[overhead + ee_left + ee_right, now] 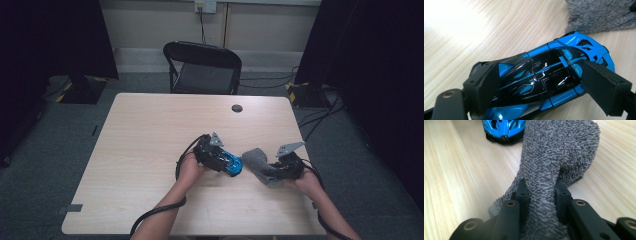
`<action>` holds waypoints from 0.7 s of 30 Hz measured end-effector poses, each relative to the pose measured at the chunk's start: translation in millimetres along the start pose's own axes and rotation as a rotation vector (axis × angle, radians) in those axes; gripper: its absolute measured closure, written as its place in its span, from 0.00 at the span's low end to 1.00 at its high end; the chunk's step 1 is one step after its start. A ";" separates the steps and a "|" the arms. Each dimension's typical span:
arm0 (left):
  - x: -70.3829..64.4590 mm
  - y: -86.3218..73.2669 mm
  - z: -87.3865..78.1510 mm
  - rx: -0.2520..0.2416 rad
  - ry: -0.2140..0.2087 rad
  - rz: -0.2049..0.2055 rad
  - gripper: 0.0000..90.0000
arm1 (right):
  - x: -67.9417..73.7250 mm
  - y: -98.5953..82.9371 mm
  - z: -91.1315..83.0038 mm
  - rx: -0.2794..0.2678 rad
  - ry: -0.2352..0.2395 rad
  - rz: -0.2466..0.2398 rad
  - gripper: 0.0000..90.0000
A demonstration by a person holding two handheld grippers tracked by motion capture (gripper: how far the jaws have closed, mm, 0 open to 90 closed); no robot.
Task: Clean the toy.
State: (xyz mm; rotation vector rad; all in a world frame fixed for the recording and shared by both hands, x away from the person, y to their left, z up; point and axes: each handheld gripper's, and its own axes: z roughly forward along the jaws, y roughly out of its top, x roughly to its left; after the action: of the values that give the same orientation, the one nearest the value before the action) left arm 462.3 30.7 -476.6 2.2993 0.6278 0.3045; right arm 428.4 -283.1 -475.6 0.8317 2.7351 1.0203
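Glossy blue-and-black toy car (544, 77) on table, bunched grey fuzzy cloth (556, 152) just beside.

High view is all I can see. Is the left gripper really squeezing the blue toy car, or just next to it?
Observer: It's squeezing. In the left gripper view, the jaws of the left gripper press the car from both sides.
Operator: Is the car all blue?
Observer: No. Its top is shiny black with blue stripes; the nose and sides are blue.
Operator: And that grey lump?
Observer: It's a fuzzy cloth. The right gripper pinches a fold of it between its jaws.
Operator: Does the cloth touch the car?
Observer: In the right gripper view the cloth rises just in front of the car's nose, very close; contact I cannot tell.
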 end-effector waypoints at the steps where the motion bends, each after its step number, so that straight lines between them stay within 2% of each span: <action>1: -0.1 0.1 0.0 0.001 0.000 0.000 0.17 | 0.1 -1.3 -1.8 0.005 0.001 -0.002 0.79; 4: -0.3 0.0 0.0 0.000 0.002 -0.002 0.17 | -0.5 -4.7 -8.0 0.000 -0.012 0.003 0.79; 7: -0.5 -0.1 -0.2 0.001 0.004 -0.003 0.17 | -3.3 -5.0 -16.0 -0.035 -0.019 0.023 0.78; 10: -0.8 -0.3 -0.2 -0.001 0.005 -0.006 0.17 | -7.1 0.7 -22.8 -0.074 -0.034 0.048 0.79; 12: -0.9 -0.7 -0.3 -0.004 0.006 -0.008 0.17 | -10.3 7.2 -24.1 -0.088 -0.061 0.060 0.79; 17: -0.9 -0.9 -0.2 -0.007 0.006 -0.007 0.17 | -20.3 27.6 -15.7 -0.115 -0.100 0.095 0.79; 21: -1.0 -0.9 -0.2 -0.008 0.007 -0.008 0.17 | -23.6 47.7 -0.9 -0.111 -0.108 0.084 0.78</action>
State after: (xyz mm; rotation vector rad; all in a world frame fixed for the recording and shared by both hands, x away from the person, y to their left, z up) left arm 461.1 30.8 -477.1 2.2890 0.6381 0.3108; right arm 470.0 -266.3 -446.7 0.9604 2.5489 1.0970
